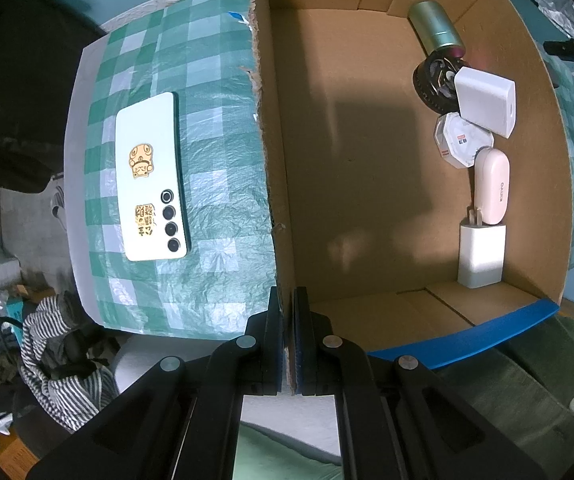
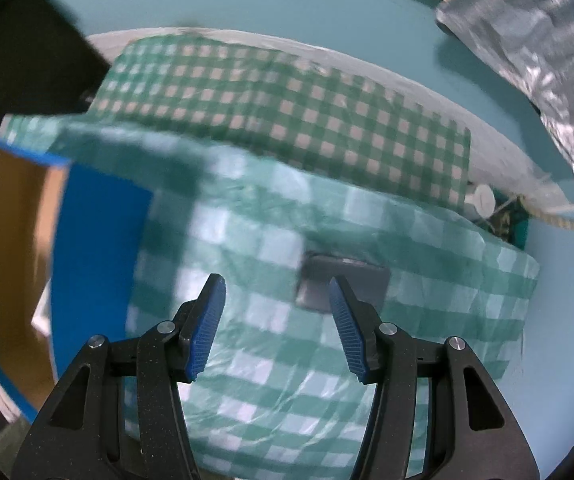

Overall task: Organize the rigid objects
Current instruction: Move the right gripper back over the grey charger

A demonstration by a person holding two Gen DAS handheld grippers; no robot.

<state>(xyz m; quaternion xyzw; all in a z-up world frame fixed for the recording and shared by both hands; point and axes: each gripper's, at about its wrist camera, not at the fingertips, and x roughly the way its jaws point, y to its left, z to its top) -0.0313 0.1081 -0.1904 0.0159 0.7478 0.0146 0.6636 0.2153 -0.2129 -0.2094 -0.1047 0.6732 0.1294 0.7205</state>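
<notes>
The pink case (image 1: 493, 188) in the box has grey letters on its side that look like "ENYO", but they are small and hard to read. The white phone (image 1: 151, 178) has two gold stickers on its back, one a little cartoon figure and one with signs I cannot read. The white eight-sided case (image 1: 461, 140) has a small red and blue mark.

The left gripper (image 1: 288, 320) is squeezed shut on the edge of the cardboard box (image 1: 347, 160), with the box wall pinched between its two pads. The phone lies outside the box on the green checked cloth (image 1: 215, 152), up and to the left of this gripper. Inside the box, along the far right wall, sit a green can (image 1: 437, 24), a black round fan (image 1: 433, 80), a white block charger (image 1: 487, 100) leaning on the fan and the eight-sided case, the pink case, and a white plug (image 1: 481, 254) with its metal prongs up against the pink case.

The right gripper (image 2: 277, 328) has its blue fingers apart with nothing between them. It hangs over the checked cloth. A flat dark grey square thing (image 2: 351, 284) lies on the cloth just past its right finger, which covers one corner. It looks blurry. The box, with blue tape (image 2: 99, 248) on it, is off to the left.
</notes>
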